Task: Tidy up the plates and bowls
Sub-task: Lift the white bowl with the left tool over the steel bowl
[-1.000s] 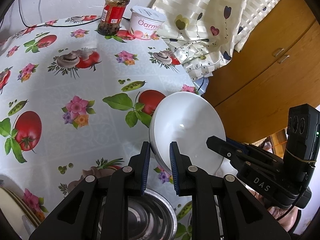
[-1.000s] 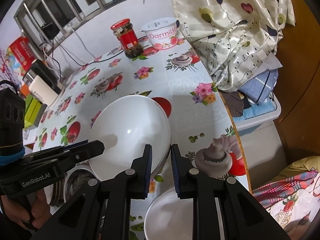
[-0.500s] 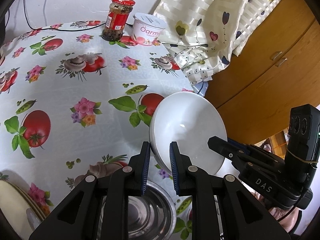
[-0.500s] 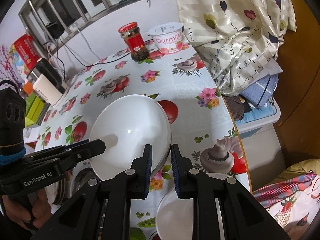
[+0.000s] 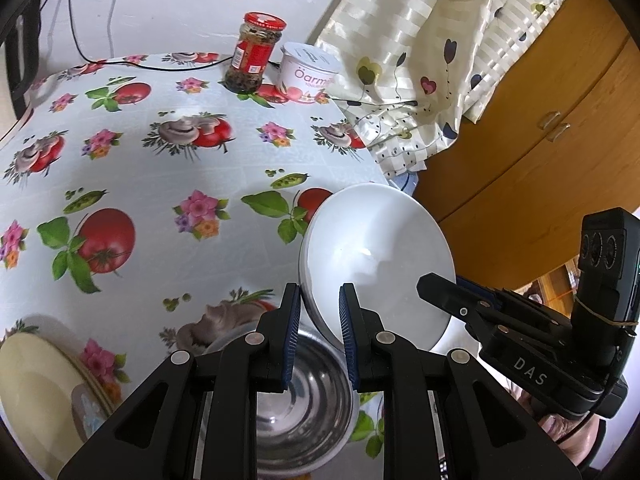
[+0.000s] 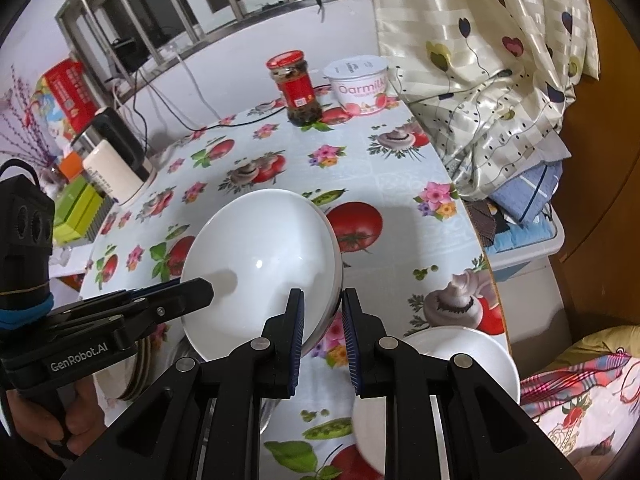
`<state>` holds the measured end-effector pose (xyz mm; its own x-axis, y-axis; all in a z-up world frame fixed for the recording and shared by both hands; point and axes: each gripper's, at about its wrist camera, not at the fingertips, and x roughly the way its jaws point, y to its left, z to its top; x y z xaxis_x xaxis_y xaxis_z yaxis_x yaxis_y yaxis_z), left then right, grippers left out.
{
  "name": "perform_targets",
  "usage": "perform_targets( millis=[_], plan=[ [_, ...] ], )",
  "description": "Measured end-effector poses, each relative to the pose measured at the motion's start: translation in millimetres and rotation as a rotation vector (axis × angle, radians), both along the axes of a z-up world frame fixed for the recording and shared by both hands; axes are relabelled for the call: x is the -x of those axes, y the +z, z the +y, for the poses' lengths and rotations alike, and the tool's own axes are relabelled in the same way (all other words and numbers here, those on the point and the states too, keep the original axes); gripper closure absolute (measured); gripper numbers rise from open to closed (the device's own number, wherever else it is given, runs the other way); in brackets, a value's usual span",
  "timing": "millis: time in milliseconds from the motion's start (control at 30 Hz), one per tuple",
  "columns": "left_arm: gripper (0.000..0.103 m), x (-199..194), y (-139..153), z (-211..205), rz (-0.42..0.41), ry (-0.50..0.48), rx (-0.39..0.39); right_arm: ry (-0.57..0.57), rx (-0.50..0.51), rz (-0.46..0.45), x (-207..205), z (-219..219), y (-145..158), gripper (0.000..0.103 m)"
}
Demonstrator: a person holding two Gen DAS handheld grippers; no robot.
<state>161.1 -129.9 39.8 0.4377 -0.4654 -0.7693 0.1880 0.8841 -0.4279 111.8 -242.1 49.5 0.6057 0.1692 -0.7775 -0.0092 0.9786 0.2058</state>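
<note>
Left wrist view: the left gripper (image 5: 319,308) is clamped on the near rim of the white bowl (image 5: 376,264), one blue pad inside the rim, one outside. The bowl is tilted up on edge, its hollow facing right, held clear above the table (image 5: 132,168). From the right the right gripper (image 5: 434,286) reaches in, its dark finger tip lying against the bowl's far rim. Directly beneath the left fingers sits a steel bowl (image 5: 296,396) on the cloth, and at the lower left edge a stack of cream plates (image 5: 44,396). Far back stand a red-lidded jar (image 5: 256,54) and, just beside it, a yogurt tub (image 5: 308,74). A patterned curtain (image 5: 424,60) hangs off the right side, with a wooden cabinet (image 5: 540,152) behind it.

Right wrist view: same bowl (image 6: 260,268), seen from the other side, rounded underside facing the camera. The right gripper (image 6: 322,312) grips its rim at the lower right, pads pressed to either side of the edge. The left gripper (image 6: 200,290) comes in from the left, tip on the bowl's opposite rim, and a hand (image 6: 60,420) grasps its handle at the lower left. So both claws are clenched on the one bowl, which hangs in the air between them over the tomato-print cloth. Below the right fingers a second white bowl (image 6: 460,352) rests on the table near its edge. The jar (image 6: 296,88) and tub (image 6: 360,84) stand at the far end, a kettle (image 6: 116,160) off to the left.
</note>
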Motion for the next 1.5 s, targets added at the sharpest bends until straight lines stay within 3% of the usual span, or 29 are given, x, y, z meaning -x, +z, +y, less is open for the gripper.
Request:
perform_targets(
  millis=[567,1500],
  plan=[
    [0.083,42.6,5.3,36.4,0.001,0.060,-0.006,0.070,-0.001,0.001,24.8,44.3,4.8,0.084],
    [0.083,60.0,-28.7,50.2,0.106,0.071,-0.051,0.131,-0.026,0.118,34.9,66.6,-35.7,0.083]
  ],
)
